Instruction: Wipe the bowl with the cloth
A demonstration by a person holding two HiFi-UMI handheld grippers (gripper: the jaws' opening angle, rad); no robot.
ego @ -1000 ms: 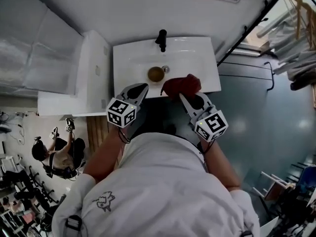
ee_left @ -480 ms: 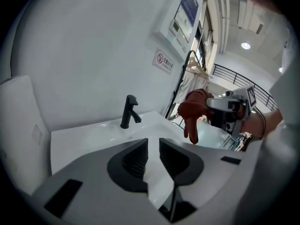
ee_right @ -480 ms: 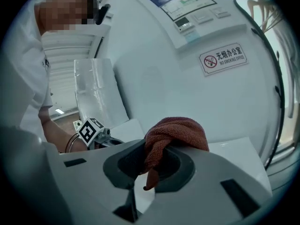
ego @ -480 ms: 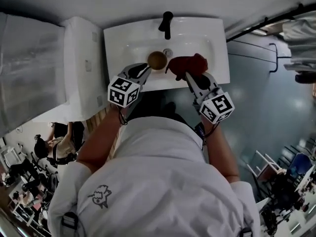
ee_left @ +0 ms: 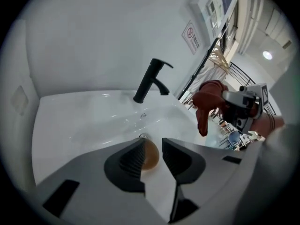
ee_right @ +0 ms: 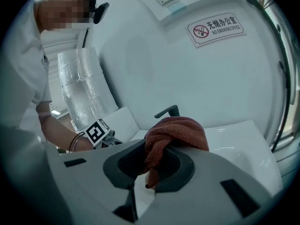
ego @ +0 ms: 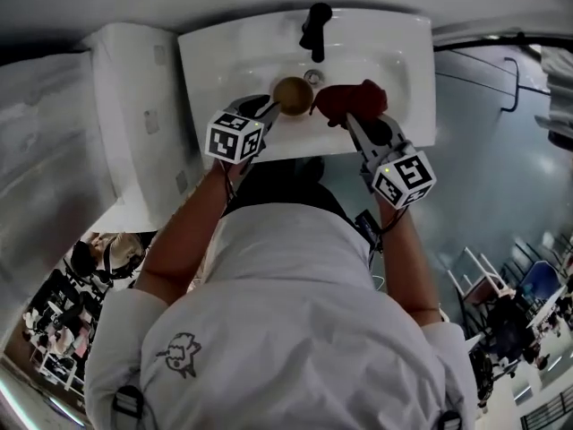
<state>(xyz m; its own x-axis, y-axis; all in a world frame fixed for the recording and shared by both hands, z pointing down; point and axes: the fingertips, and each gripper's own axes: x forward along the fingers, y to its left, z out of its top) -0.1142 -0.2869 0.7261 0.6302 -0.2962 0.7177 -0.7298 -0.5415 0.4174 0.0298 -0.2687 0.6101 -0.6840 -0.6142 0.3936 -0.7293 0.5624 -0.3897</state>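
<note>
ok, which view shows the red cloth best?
Right gripper view: the dark red terry cloth fills the centre, pinched in the right gripper's jaws. Head view shows it small, bunched over the white sink; left gripper view, a clump dangling at right.

There is one white sink [ego: 215, 70], with one black tap [ego: 315, 27] and one drain [ego: 312, 76]. One brown bowl [ego: 293, 95] shows, and one red cloth [ego: 351, 101]. There are two tongs, the left tongs [ego: 269, 107] and the right tongs [ego: 356, 122]. They bear two marker cubes, one each: the left cube [ego: 236, 138] and the right cube [ego: 404, 178]. One no-smoking sign [ee_right: 216, 28] hangs on the wall. One person [ego: 286, 330] holds both tongs.
</note>
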